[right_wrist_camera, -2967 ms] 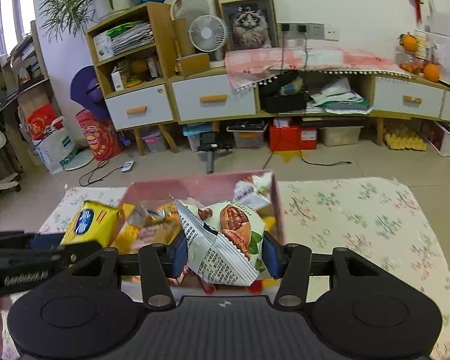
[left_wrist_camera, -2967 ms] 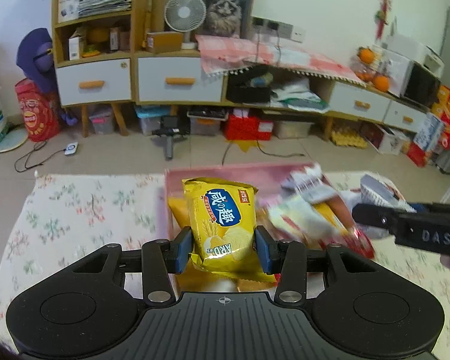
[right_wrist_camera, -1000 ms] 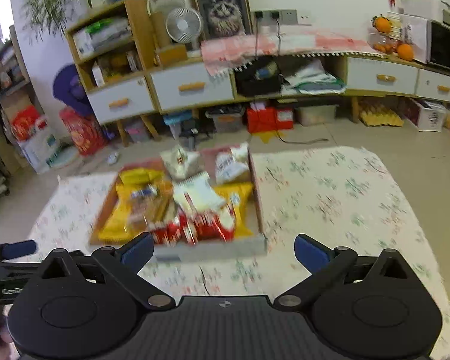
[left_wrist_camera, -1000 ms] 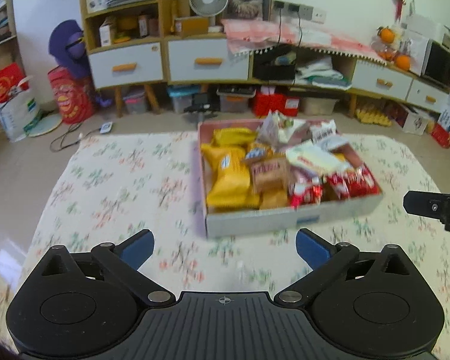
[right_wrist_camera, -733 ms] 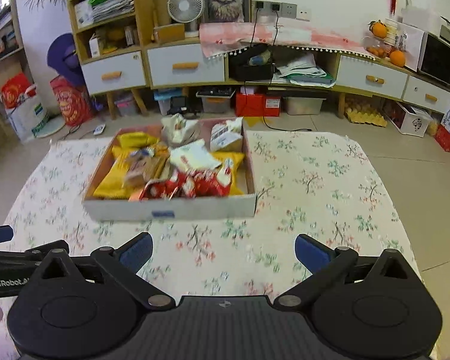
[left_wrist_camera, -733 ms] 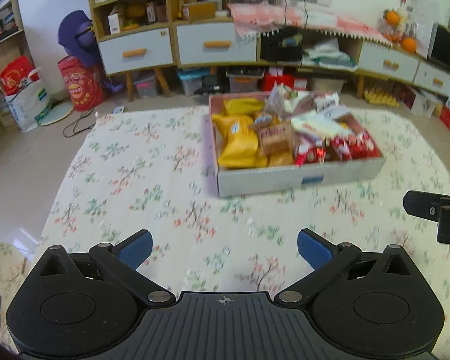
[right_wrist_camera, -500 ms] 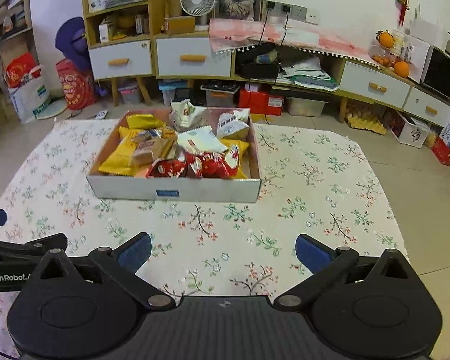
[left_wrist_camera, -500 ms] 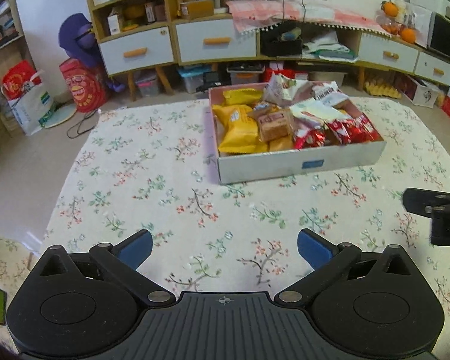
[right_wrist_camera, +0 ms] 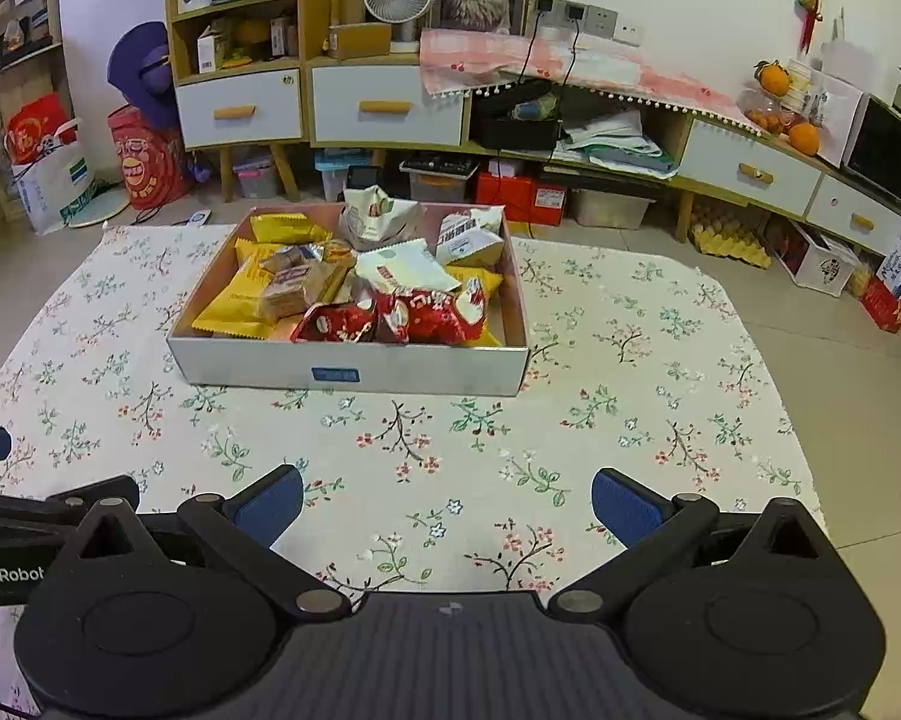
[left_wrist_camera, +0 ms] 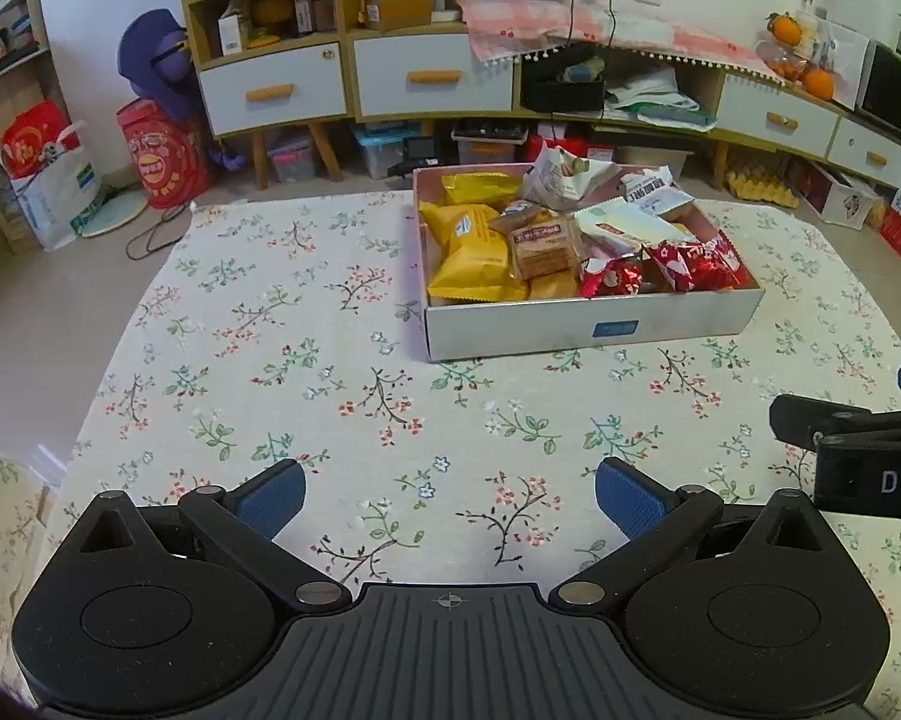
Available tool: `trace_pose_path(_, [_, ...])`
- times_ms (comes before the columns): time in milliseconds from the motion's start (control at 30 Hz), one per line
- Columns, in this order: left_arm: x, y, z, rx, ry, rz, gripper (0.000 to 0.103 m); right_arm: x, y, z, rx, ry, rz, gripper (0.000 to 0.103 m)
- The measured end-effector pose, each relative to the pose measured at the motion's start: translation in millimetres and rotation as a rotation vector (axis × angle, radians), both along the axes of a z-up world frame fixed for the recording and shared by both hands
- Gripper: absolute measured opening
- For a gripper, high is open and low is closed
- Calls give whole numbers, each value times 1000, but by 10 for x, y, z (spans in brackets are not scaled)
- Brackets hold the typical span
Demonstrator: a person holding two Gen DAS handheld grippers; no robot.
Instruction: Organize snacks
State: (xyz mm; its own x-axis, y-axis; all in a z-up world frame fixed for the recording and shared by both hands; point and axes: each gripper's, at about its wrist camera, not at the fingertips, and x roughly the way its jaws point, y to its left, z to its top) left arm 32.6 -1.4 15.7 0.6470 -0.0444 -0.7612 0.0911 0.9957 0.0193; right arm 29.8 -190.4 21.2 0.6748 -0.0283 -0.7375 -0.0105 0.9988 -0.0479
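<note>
A shallow white cardboard box (left_wrist_camera: 570,324) (right_wrist_camera: 258,363) rests on the floral tablecloth, filled with several snack packets. Yellow chip bags (left_wrist_camera: 468,255) (right_wrist_camera: 234,306) lie at its left, red packets (left_wrist_camera: 684,255) (right_wrist_camera: 426,315) at the front right, a white nut bag (left_wrist_camera: 561,174) (right_wrist_camera: 375,216) at the back. My left gripper (left_wrist_camera: 449,495) is open and holds nothing, hovering over the cloth well in front of the box. In the same way my right gripper (right_wrist_camera: 447,498) stands open with nothing between its fingers, back from the box.
The floral tablecloth (left_wrist_camera: 270,360) (right_wrist_camera: 630,390) spreads wide around the box. Beyond the table stand wooden cabinets with white drawers (left_wrist_camera: 408,75) (right_wrist_camera: 384,105), a fan, floor clutter and red bags. The other gripper's black body (left_wrist_camera: 858,450) shows at the right edge.
Three seconds ago each gripper was shut on a packet over the box; both have since let go, opened wide and drawn back from the box, and the view has steadied.
</note>
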Motion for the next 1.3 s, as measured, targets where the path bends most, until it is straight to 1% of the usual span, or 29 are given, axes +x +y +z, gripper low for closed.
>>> trace_pose_path(300, [-7, -6, 10, -3, 3, 5, 103, -28, 60, 10, -11, -3, 18, 79])
trace_pose_path(1300, [4, 3, 3, -10, 6, 7, 103, -30, 62, 10, -13, -1, 12, 79])
